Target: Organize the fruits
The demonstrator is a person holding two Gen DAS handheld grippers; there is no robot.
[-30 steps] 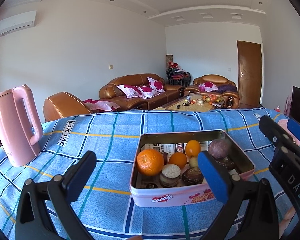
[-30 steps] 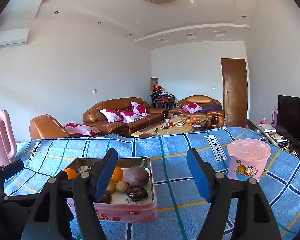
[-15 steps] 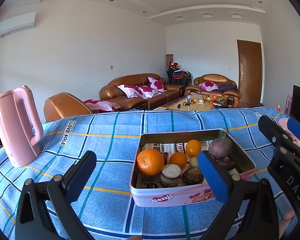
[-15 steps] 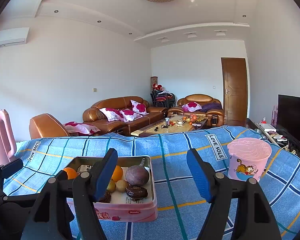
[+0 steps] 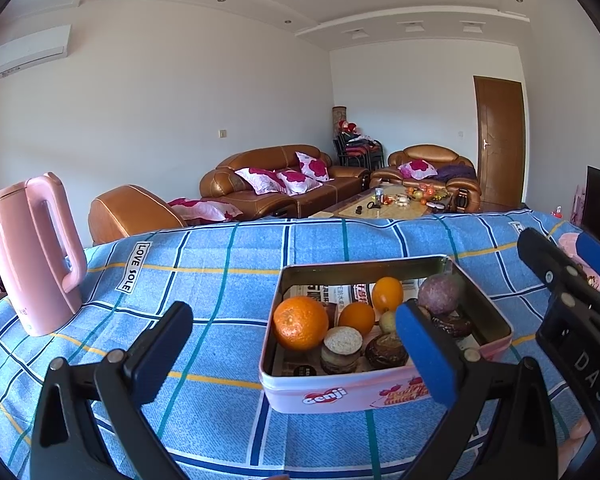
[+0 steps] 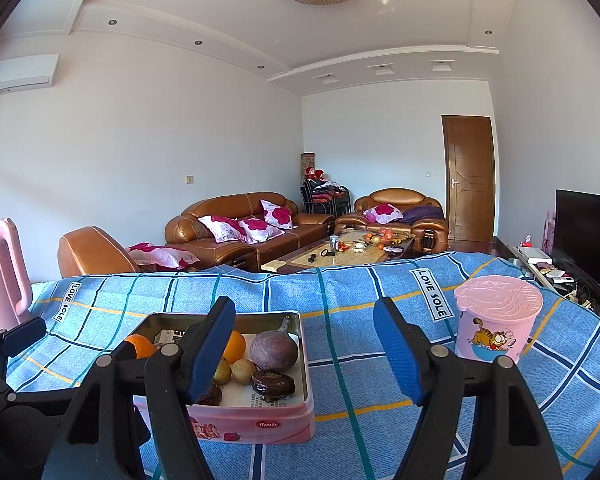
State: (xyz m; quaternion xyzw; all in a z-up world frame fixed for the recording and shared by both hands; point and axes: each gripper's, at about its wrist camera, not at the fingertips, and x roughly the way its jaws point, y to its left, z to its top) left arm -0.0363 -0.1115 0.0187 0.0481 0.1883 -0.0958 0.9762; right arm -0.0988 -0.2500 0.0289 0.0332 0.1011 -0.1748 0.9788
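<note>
A pink tin (image 5: 340,394) (image 6: 260,424) stands on the blue checked cloth. It holds a big orange (image 5: 300,322), two smaller oranges (image 5: 387,293), a purple passion fruit (image 5: 439,294) (image 6: 274,350), small green-yellow fruits (image 6: 243,369) and dark wrinkled fruits (image 6: 272,385). My left gripper (image 5: 296,352) is open and empty, held above the cloth in front of the tin. My right gripper (image 6: 304,346) is open and empty, near the tin's right side. The right gripper also shows at the right edge of the left wrist view (image 5: 572,276).
A pink kettle (image 5: 32,256) stands at the left on the cloth. A pink lidded cup (image 6: 496,328) with a cartoon cat stands at the right. Beyond the table's far edge are brown sofas (image 6: 236,228) and a coffee table.
</note>
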